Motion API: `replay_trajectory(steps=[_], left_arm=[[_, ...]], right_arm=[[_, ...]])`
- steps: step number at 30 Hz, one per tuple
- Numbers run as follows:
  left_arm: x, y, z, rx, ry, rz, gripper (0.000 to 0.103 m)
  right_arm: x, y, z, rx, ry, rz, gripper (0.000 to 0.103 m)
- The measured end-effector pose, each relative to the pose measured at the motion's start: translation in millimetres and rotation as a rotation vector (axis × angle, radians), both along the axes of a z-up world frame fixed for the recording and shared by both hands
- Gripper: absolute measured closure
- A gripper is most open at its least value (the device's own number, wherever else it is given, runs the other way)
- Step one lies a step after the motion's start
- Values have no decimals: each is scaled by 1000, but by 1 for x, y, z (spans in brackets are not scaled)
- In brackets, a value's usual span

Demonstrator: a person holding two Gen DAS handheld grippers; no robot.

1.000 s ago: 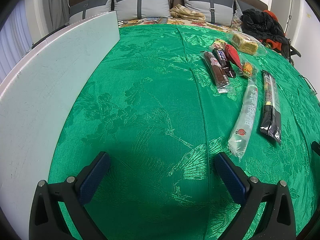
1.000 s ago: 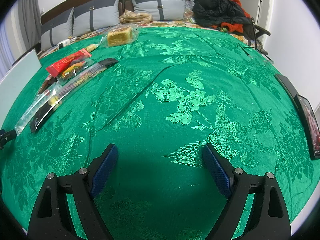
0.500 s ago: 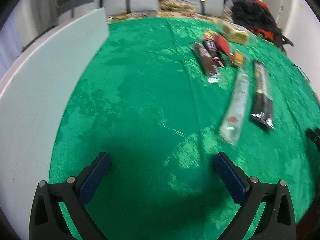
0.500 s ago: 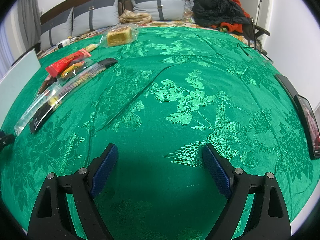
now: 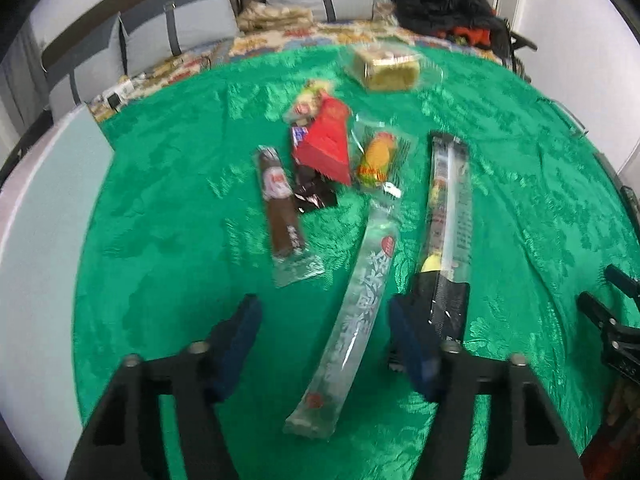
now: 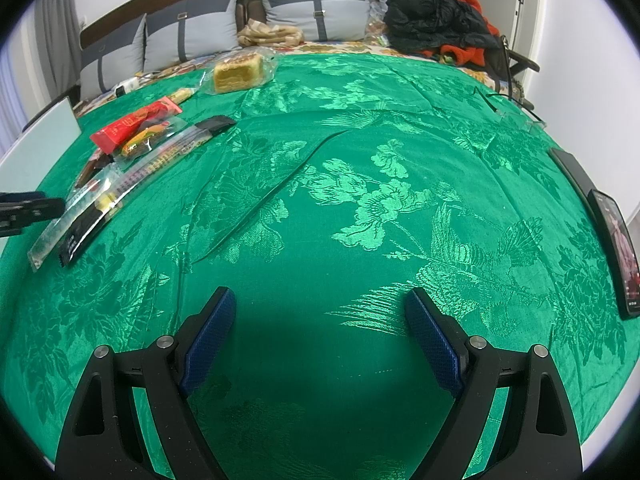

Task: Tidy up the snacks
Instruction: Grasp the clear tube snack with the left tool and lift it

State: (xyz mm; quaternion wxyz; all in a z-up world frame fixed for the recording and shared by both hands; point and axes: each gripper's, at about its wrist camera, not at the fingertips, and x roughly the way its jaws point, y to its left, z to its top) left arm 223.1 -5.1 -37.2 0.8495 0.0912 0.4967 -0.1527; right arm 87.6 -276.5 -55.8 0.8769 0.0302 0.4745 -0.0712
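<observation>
Spreading wide over the green bedspread (image 6: 320, 208), both pairs of jaws, gripping nothing. Left gripper (image 5: 324, 340) straddling the long clear snack tube (image 5: 352, 320), lying lengthwise between the blue pads (image 5: 412, 344) — likely lining up for a pinch. Right gripper (image 6: 316, 332) hovering over bare cloth near the foot edge, probably waiting. Lying in a loose cluster toward the left side of the bed: black-ended cracker sleeve (image 5: 448, 224) just beside the tube, brown bar (image 5: 282, 208), red wedge pack (image 5: 326, 142) overlapping a dark wrapper (image 5: 312, 196), orange candy bag (image 5: 378, 158), bagged cake (image 5: 386, 66) nearer the pillows (image 6: 316, 8). Showing no box or tray for the snacks; leaning at the left edge, a pale board (image 5: 40, 216).
</observation>
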Motion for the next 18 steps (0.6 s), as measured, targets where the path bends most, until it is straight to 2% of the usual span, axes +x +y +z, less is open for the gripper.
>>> replay_trajectory(steps=[4,5,6,8,10,14,18], left_arm=[[-2,-6,-12,1,20,-16,60],[-5,-7,-13,-6,17,-20,66],[-8,-7,-13,-13,11,-26,78],[-14,-9,-13,-8,1,-34,84],[-22,-7,-12,-17,1,-25,85],[-50,17,-11,-60,2,56,85],[-75,48,-12,-51,-12,148,85]], right_arm=[[0,0,0,0,0,0,13],[0,0,0,0,0,0,13],[0,0,0,0,0,0,13],[0,0,0,-1,0,0,13],[0,0,0,-1,1,0,13],[0,0,0,-1,0,-1,13],[0,0,0,-1,0,-1,13]])
